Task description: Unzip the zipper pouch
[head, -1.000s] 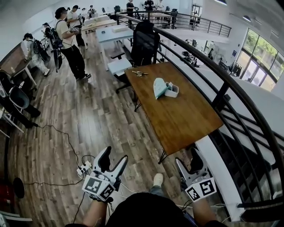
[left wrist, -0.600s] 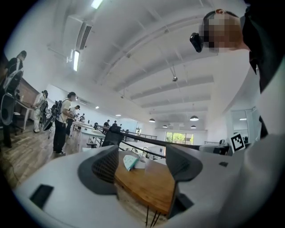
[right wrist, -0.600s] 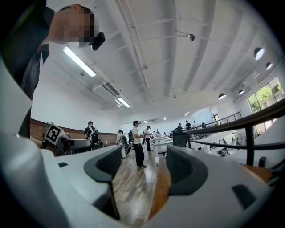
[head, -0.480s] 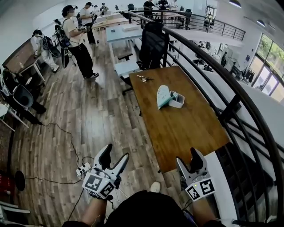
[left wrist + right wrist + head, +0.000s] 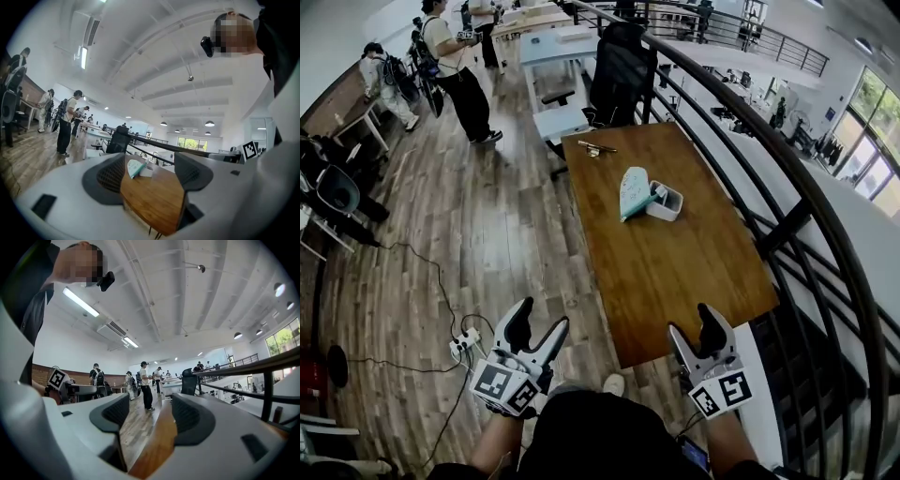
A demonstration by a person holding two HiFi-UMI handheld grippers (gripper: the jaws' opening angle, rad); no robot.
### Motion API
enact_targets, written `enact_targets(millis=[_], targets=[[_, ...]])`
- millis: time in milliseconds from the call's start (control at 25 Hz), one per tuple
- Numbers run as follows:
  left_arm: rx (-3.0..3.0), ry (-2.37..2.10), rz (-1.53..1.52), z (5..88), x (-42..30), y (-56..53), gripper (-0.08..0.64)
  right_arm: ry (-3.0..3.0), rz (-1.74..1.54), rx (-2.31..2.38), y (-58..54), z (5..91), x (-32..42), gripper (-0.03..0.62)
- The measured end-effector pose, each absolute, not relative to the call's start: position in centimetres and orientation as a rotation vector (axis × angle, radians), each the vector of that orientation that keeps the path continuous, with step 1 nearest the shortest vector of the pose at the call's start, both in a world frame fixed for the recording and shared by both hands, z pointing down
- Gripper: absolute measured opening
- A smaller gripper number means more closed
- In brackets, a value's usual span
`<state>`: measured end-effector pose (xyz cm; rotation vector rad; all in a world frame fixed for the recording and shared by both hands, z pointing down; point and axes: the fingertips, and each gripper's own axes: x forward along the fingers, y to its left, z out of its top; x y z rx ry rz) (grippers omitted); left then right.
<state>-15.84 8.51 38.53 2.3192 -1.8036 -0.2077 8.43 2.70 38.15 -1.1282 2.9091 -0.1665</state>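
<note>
Zipper pouch [image 5: 633,191], pale teal, lies on the wooden surface [image 5: 675,272], touching a white box [image 5: 664,202] on the box's left in the head view. Well apart from that box, on its near side, are 2 empty grippers: left gripper [image 5: 540,322] with jaws wide apart, right gripper [image 5: 695,330] with jaws apart and closing.

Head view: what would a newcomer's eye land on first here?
A wooden table fills the middle, with a pale green pouch beside a small white box on its far half. At the bottom, the left gripper hangs over the floor and the right gripper by the table's near edge, both empty, the right's jaws closing. A black railing curves along the right.
</note>
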Motion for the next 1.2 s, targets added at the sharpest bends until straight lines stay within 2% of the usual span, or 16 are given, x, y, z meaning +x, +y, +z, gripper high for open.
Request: enact_targets(millis=[800, 1040, 1200], targets=[[2.409, -1.714, -0.186, 38.9, -19.8, -5.4, 0.322, 2.927, -0.211, -1.248, -11.1, 40.1, 3.4, 0.262], [2.397, -1.7, -0.168, 39.8, -21.5, -8.5, 0.322, 2.928, -0.326, -1.343, -16.0, 42.8, 1.5, 0.24], [2.398, -1.678, -0.119, 40.9, -22.0, -10.1, 0.322, 2.903, -0.523, -1.399, -19.6, 46.2, 0.1, 0.236]])
